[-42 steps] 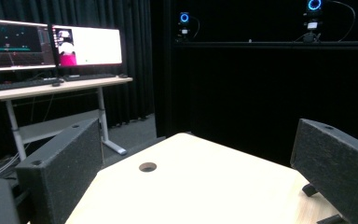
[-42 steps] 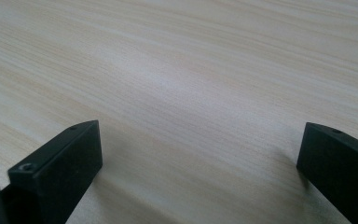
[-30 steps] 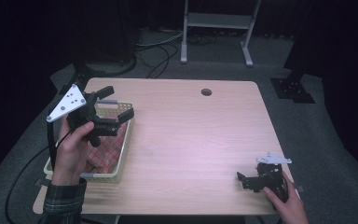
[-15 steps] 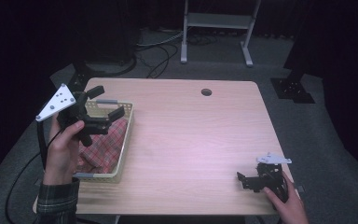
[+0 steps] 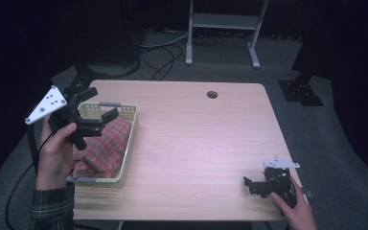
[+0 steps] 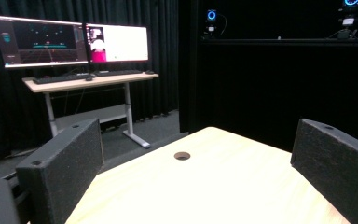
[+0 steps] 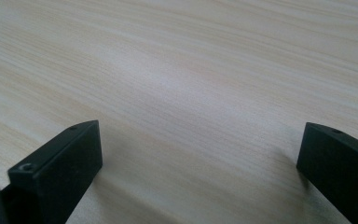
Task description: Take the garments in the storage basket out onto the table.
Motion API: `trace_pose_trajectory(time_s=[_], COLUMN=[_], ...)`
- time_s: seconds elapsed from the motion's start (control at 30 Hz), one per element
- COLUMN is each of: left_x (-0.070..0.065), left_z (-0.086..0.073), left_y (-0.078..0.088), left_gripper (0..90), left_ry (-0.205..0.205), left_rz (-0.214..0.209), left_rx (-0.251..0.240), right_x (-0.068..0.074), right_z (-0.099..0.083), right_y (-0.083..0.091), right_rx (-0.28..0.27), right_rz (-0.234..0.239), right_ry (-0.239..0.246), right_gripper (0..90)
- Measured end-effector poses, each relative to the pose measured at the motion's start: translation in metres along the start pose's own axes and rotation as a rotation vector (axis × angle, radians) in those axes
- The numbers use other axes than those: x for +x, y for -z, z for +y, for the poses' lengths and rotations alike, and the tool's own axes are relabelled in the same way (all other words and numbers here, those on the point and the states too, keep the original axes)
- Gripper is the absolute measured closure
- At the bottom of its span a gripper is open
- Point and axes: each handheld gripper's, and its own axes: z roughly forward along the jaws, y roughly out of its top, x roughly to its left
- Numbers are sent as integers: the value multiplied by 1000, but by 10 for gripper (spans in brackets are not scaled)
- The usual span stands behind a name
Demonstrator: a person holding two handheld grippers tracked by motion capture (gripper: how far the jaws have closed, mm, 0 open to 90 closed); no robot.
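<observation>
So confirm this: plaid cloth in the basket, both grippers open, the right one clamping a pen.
Wrong on the pen. The right gripper holds nothing; the right gripper view shows bare table between its jaws. The plaid cloth does lie in the basket, and the left gripper is open.

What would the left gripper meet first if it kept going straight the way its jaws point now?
Probably nothing close by. The left gripper is held up above the basket, its open jaws aimed out across the table. Its own view looks low over the bare wood toward the cable hole, so the path looks free, though depth is unclear.
</observation>
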Motion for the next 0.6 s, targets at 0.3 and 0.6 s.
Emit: trace_pose_trajectory(time_s=[0.3,0.6], left_x=[9,17], left_z=[-1,-3], left_y=[9,15], left_gripper=[22,22], left_ry=[1,-3], left_rz=[25,42], left_rx=[6,26], right_x=[0,0], right_z=[0,0], right_y=[0,0], right_rx=[0,0], right_rz=[0,0], right_ry=[0,0], right_gripper=[0,0])
